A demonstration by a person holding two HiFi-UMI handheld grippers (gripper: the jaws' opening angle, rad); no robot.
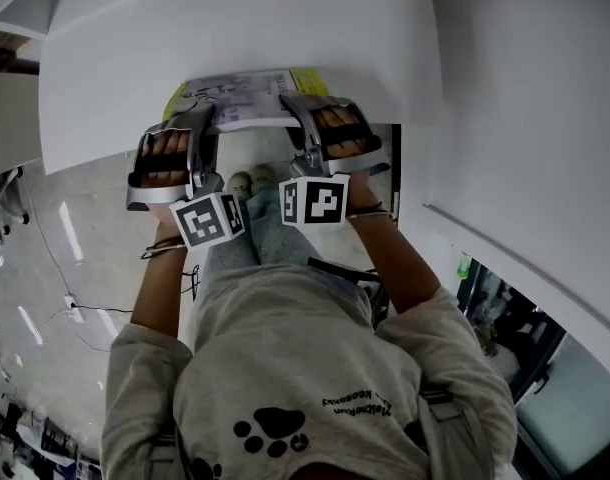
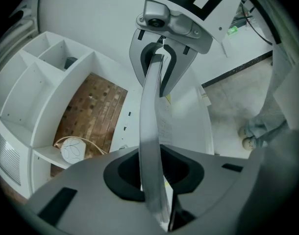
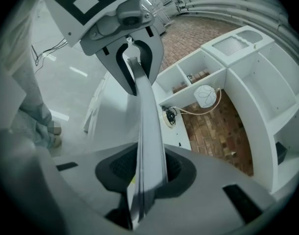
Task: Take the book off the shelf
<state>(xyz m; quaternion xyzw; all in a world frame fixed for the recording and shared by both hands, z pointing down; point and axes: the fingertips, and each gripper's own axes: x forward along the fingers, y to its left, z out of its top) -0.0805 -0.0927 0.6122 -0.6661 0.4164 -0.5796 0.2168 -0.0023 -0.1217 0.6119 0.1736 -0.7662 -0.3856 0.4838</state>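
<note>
Book (image 1: 243, 98) off shelf, held flat over near edge of white tabletop (image 1: 235, 28); touching or not, cannot tell. Left hand-held gripper (image 1: 203, 118) clamped on one end, right hand-held gripper (image 1: 297, 108) on other, jaws narrow. White shelf unit (image 3: 267, 92) well apart; corded round white object (image 3: 206, 96) in one compartment. Person's shoes (image 1: 253, 180) by tabletop edge. Open floor (image 1: 65, 258) left, wall (image 1: 525, 98) right.

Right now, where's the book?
The book sits top centre of the head view, clamped between the left gripper and right gripper, over the white table.
</note>
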